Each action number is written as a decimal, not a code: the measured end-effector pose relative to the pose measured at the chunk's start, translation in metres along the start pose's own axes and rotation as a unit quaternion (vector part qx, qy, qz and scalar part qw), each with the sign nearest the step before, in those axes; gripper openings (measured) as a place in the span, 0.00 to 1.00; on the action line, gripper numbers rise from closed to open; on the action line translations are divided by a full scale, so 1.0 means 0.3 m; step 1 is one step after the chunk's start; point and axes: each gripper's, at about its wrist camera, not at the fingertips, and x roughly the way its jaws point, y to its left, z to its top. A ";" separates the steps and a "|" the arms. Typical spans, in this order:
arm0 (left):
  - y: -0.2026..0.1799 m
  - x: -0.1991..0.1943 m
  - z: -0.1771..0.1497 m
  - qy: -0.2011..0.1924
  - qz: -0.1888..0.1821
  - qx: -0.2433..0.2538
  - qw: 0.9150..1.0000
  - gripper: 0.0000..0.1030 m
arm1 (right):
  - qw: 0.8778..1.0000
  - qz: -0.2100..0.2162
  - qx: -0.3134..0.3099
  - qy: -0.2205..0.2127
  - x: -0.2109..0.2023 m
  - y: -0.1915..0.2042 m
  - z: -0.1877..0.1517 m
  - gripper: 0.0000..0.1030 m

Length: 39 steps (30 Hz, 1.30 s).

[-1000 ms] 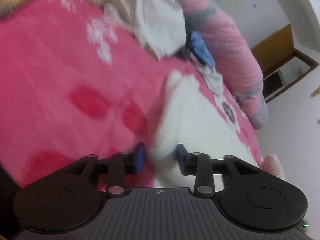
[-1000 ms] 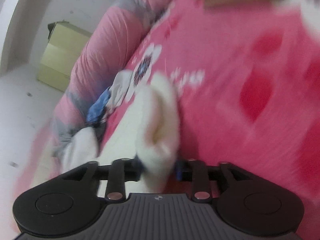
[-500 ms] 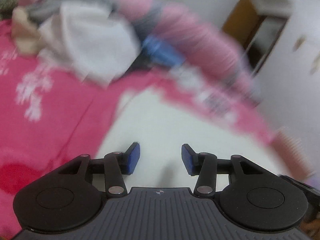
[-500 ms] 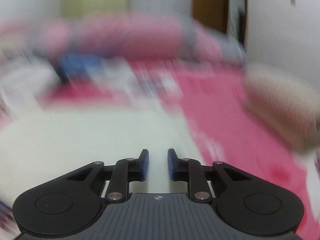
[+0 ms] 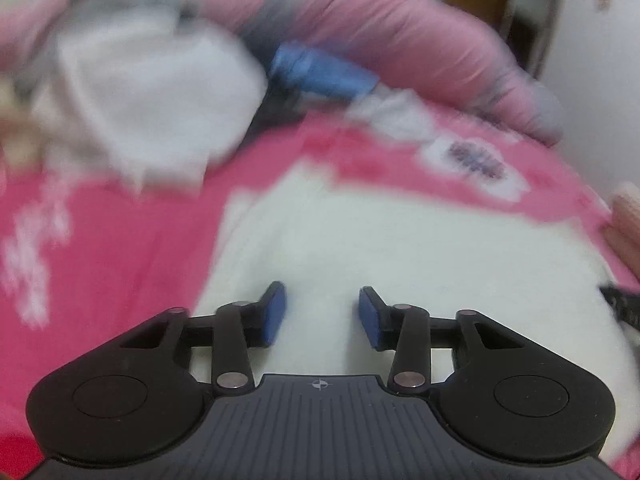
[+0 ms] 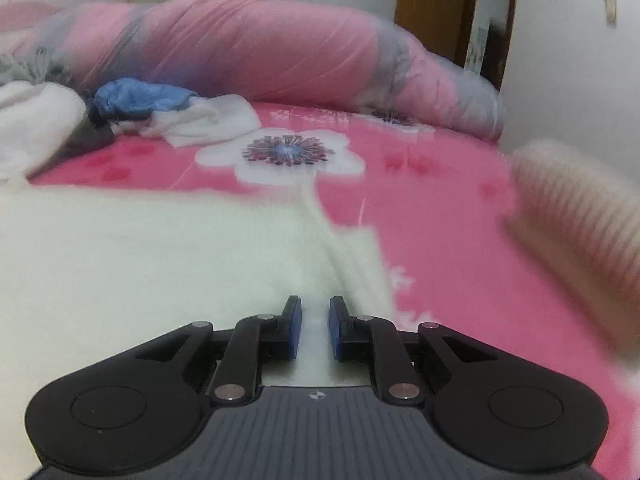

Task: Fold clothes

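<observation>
Left gripper (image 5: 320,312) is held over the cream garment (image 5: 400,248), jaws opening, gripping nothing. Right gripper (image 6: 314,328) is nearly closed on a raised fold at the garment's right edge; bare pink bedsheet (image 6: 440,240) is seen toward 2 o'clock.

Fuzzy cream knit garment (image 6: 160,264) lies on soft pink cloth bedspread (image 6: 440,208); rolled quilt (image 6: 260,48) looks crinkled, slightly glossy.

No text, label, brand or number can be read in either wrist view; the only sign is a small crosshair emblem on the ribbed housing of the left gripper (image 5: 321,314) and the right gripper (image 6: 314,326).
</observation>
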 end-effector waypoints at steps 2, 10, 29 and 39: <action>0.006 -0.016 0.018 0.007 -0.005 -0.006 1.000 0.39 | 1.000 0.001 0.000 0.012 -0.018 -0.004 0.052 0.15; -0.027 0.060 0.118 0.001 -0.030 -0.028 0.999 0.43 | 0.995 0.085 0.041 -0.028 0.022 0.028 0.171 0.17; -0.026 0.135 0.053 -0.025 0.011 0.014 1.000 0.43 | 0.974 0.217 0.009 -0.062 -0.144 0.196 0.133 0.42; 0.021 0.127 0.044 -0.034 -0.032 -0.020 0.999 0.47 | 0.986 0.168 -0.008 0.021 -0.273 0.197 0.163 1.00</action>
